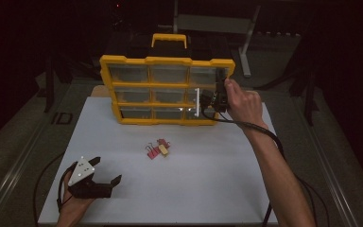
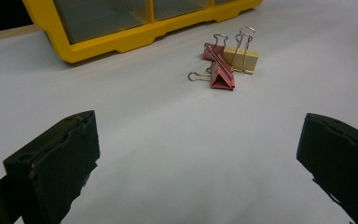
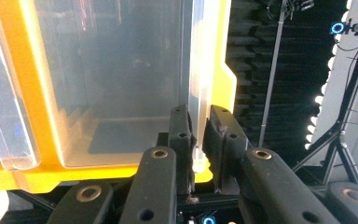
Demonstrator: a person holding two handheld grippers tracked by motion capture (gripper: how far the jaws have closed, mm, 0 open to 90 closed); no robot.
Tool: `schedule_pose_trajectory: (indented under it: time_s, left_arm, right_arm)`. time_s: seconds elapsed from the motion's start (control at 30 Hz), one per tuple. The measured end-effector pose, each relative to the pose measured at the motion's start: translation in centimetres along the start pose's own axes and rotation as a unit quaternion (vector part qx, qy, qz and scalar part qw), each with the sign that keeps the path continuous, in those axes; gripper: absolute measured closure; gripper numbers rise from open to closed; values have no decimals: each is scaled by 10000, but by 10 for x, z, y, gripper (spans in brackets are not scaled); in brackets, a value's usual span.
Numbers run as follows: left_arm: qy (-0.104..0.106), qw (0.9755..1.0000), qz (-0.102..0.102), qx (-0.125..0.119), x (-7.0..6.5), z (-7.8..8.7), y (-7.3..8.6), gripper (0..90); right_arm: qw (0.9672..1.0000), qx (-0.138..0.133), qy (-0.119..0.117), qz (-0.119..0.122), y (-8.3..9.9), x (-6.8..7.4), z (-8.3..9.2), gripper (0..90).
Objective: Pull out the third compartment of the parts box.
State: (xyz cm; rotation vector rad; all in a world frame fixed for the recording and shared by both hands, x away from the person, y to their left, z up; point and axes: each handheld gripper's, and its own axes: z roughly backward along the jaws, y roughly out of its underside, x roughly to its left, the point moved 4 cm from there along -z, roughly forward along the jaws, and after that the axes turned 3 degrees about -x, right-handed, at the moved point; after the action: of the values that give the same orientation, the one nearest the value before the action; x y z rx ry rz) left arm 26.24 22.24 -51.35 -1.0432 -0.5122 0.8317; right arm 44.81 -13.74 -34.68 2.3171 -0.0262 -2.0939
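Observation:
A yellow organizer (image 1: 170,60) with clear drawers stands upright at the back of the white table (image 1: 217,179). My right gripper (image 1: 211,99) is at its right column. In the right gripper view it (image 3: 198,116) is shut on the thin front edge of a clear drawer (image 3: 121,70), which looks empty. Two pink binder clips (image 1: 150,151) (image 2: 222,74) and a cream one (image 1: 163,150) (image 2: 240,58) lie together mid-table. My left gripper (image 1: 108,171) (image 2: 200,149) rests on the near left of the table, open, nothing between its jaws, pointing toward the clips.
A black case with a yellow handle (image 1: 169,40) sits behind the organizer. A metal stand (image 1: 246,47) rises at the back right. The right gripper's cable (image 1: 264,132) trails along the forearm. Dark floor surrounds the table.

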Motion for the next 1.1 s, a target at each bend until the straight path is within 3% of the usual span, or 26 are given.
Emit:
schedule_pose_trajectory:
  time_s: [0.43,1.1]
  left_arm:
    - [-11,10000,-3,10,0,0,0,1]
    - [-20,10000,-23,19,0,0,0,1]
  right_arm:
    - [10000,-28,-90,7,0,-1,4,801]
    - [9999,-140,-99,7,1,-2,24,801]
